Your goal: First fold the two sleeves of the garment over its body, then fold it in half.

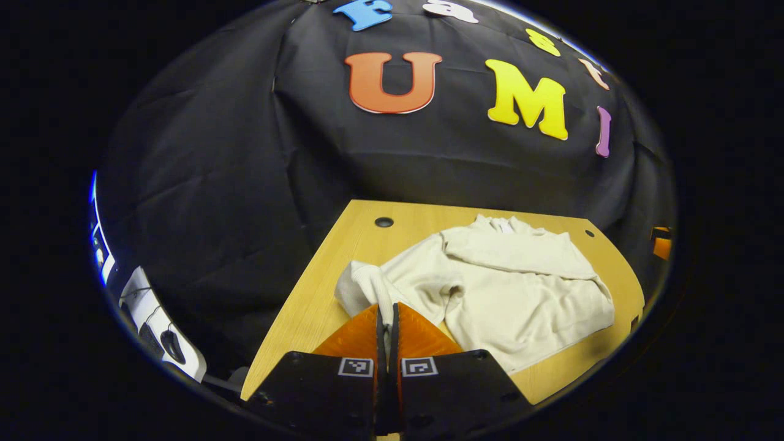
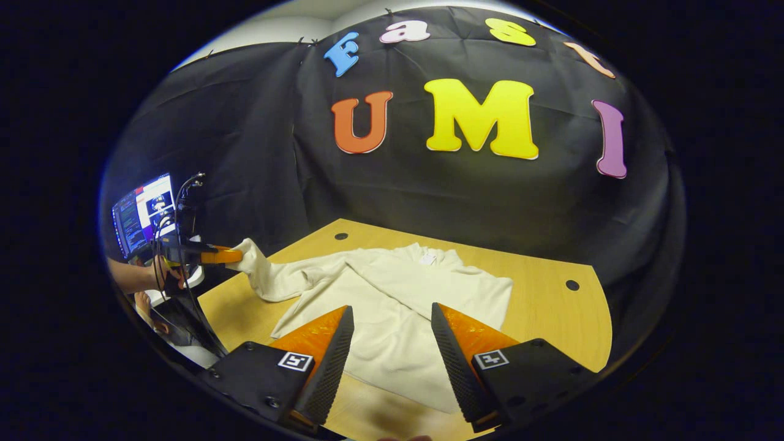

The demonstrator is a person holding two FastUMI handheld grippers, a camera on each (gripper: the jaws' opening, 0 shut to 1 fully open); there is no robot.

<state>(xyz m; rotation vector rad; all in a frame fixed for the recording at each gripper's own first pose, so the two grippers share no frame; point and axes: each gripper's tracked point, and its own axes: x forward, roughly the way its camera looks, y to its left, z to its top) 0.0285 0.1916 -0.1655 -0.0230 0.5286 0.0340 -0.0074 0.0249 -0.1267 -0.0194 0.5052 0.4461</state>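
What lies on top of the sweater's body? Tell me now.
One sleeve lies folded across the sweater. The other sleeve is held off to the side by the left gripper. Whatever is beneath the sweater on the table is covered.

Left gripper view: rides low at the bench's [image 1: 318, 288] near-left corner, facing across it toward the booth wall, close over the garment's [image 1: 520, 288] sleeve end. Right gripper view: sits higher and further back at the near edge, facing the same wall, above the garment's hem. Shared ground: bench top, garment, back wall. The right gripper view also takes in the left tool [image 2: 236, 254] at far left.
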